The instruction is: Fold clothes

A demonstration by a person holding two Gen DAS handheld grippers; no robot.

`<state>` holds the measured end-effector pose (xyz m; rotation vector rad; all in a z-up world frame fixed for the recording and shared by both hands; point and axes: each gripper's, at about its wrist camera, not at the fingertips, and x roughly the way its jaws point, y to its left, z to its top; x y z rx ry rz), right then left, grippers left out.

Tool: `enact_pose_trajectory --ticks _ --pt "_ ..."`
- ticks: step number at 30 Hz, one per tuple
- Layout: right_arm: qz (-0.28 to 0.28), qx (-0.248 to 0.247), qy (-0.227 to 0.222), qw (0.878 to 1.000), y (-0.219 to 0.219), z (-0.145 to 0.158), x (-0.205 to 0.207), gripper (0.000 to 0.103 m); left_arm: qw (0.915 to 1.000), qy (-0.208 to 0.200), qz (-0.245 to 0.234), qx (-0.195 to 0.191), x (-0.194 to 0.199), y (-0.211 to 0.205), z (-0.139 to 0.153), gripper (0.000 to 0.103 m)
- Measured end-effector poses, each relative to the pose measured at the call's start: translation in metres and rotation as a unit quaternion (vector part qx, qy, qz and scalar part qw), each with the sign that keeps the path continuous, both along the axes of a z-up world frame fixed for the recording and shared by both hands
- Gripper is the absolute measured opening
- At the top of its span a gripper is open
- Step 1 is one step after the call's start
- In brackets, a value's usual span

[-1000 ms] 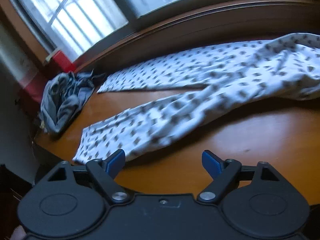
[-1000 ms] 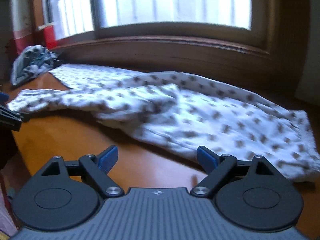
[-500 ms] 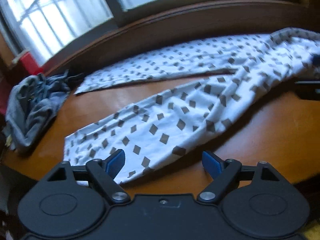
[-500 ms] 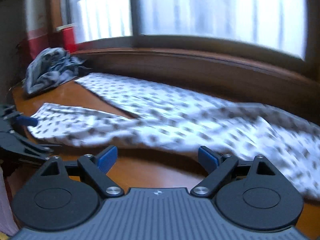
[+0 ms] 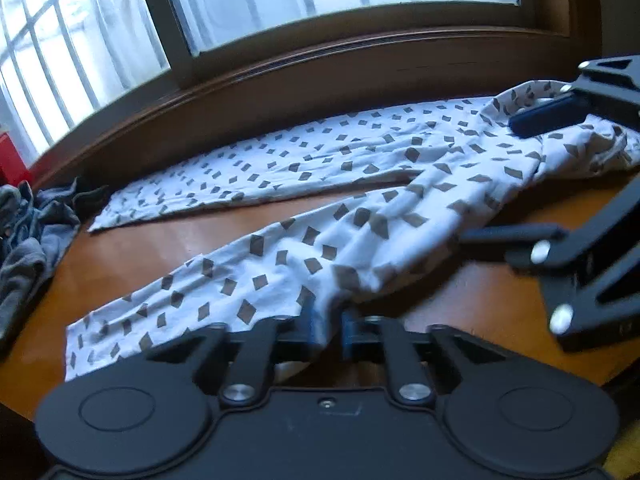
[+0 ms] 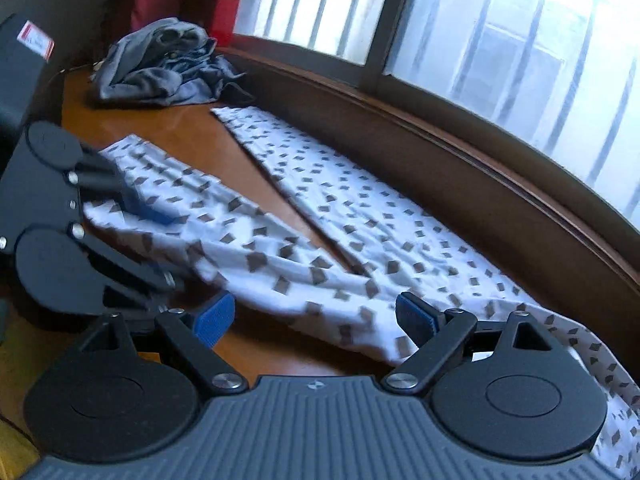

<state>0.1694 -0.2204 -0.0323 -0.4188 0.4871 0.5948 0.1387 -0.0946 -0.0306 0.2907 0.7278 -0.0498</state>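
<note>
White trousers with brown diamonds (image 5: 360,216) lie on the wooden table (image 5: 168,240), their two legs spread in a V toward the left. My left gripper (image 5: 327,322) is shut on the near leg's front edge, about halfway along it, and white cloth bunches up between the blue pads. In the left wrist view my right gripper (image 5: 530,176) stands open at the crotch end, one finger above the cloth and one low at the table. In its own view the right gripper (image 6: 314,320) has the near leg's edge just beyond its open fingertips.
A crumpled grey heap of clothes (image 6: 160,68) lies at the table's far left end. A dark wooden sill (image 5: 320,80) under the window runs along the back. A red box (image 6: 224,12) stands on the sill by the heap. Bare table (image 6: 272,356) shows along the front edge.
The left gripper dropped onto the near leg and shut on its edge. The right gripper swung left along the trousers and now shows in the left wrist view, still open.
</note>
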Motion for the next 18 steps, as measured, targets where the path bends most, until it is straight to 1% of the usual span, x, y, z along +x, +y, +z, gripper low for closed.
enact_pose_trajectory --ticks 2,5,9,12,15,18 --pt "-0.016 0.006 -0.008 1.000 -0.008 0.004 0.005 0.090 0.9998 -0.018 0.004 0.005 0.003 0.002 0.011 0.008" --pt "-0.042 0.021 -0.021 0.999 -0.025 0.009 0.009 0.090 0.9976 -0.063 0.014 0.024 0.012 0.004 0.042 0.008" --pt "-0.094 0.048 -0.028 0.994 -0.059 0.009 0.015 0.091 0.9939 -0.102 0.030 0.026 0.044 0.009 0.086 0.008" --pt "-0.139 0.076 -0.026 0.987 -0.087 0.007 0.019 0.092 0.9904 -0.128 0.034 0.039 0.076 0.013 0.114 0.009" --pt "-0.183 0.115 -0.014 0.976 -0.114 -0.001 0.025 0.092 0.9879 -0.135 0.033 0.069 0.115 0.014 0.129 0.011" --pt "-0.226 0.154 0.018 0.962 -0.133 -0.009 0.033 0.092 0.9873 -0.118 0.026 0.103 0.160 0.013 0.127 0.012"
